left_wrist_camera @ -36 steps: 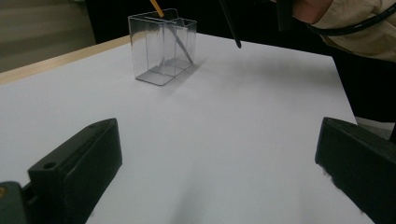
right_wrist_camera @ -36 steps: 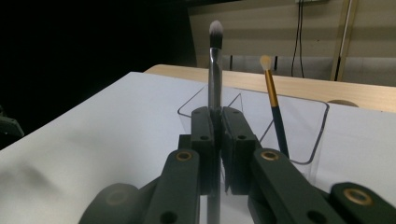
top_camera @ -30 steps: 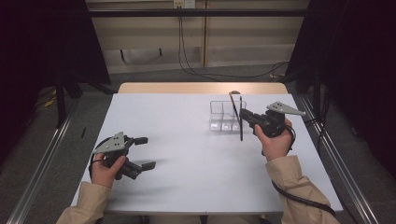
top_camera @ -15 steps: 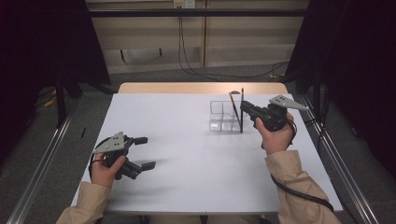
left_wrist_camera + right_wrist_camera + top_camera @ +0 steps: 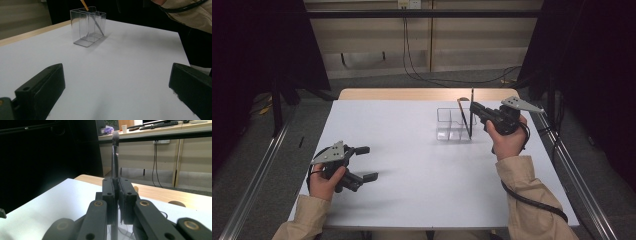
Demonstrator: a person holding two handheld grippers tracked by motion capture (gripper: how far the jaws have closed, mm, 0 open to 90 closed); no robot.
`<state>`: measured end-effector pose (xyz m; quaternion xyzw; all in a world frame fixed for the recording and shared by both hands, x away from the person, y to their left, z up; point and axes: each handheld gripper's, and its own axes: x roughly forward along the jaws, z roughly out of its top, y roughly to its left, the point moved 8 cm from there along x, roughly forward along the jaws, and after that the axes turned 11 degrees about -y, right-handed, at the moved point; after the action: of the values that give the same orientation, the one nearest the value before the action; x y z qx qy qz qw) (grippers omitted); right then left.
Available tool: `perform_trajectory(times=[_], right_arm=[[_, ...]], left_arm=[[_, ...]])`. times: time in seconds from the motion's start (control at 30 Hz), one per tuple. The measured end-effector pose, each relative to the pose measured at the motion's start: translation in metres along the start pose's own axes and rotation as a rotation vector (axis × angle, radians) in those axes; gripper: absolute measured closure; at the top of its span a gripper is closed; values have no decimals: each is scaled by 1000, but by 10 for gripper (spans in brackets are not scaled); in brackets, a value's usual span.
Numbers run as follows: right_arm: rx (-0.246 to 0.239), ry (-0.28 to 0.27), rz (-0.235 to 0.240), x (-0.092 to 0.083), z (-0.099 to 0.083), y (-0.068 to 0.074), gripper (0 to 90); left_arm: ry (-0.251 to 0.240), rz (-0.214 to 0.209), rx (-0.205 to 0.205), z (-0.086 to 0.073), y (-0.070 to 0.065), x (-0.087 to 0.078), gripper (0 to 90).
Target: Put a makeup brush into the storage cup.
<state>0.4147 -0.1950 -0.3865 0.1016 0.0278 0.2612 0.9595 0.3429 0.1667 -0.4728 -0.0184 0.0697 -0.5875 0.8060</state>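
Note:
A clear plastic organiser box [image 5: 452,122] with several compartments stands at the table's far right; in the left gripper view the box [image 5: 87,25] is ahead. A wooden pencil [image 5: 460,109] leans inside it. My right gripper [image 5: 475,111] is shut on a thin black pen [image 5: 471,112], held upright at the box's right end, its lower tip down by the front right compartment. In the right gripper view the pen [image 5: 115,157] rises from between the closed fingers [image 5: 108,192]. My left gripper [image 5: 366,162] rests open near the front left, nothing between its jaws.
The white table [image 5: 412,150] has bare room between the two hands. A wooden strip [image 5: 412,94] runs along its far edge. Metal rails [image 5: 257,175] flank the table on the floor, and cables hang on the back wall.
The right gripper has turned the black pen from tilted to upright and carried it slightly right and farther back, at the box's right end. The left gripper has stayed put.

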Motion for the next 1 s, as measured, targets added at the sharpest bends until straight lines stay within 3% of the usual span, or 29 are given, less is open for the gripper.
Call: perform_trajectory(times=[1.0], right_arm=[[-13, -47, -31, 18, 15, -9, 846]], left_arm=[[-25, 18, 0, 3, 3, -4, 3]])
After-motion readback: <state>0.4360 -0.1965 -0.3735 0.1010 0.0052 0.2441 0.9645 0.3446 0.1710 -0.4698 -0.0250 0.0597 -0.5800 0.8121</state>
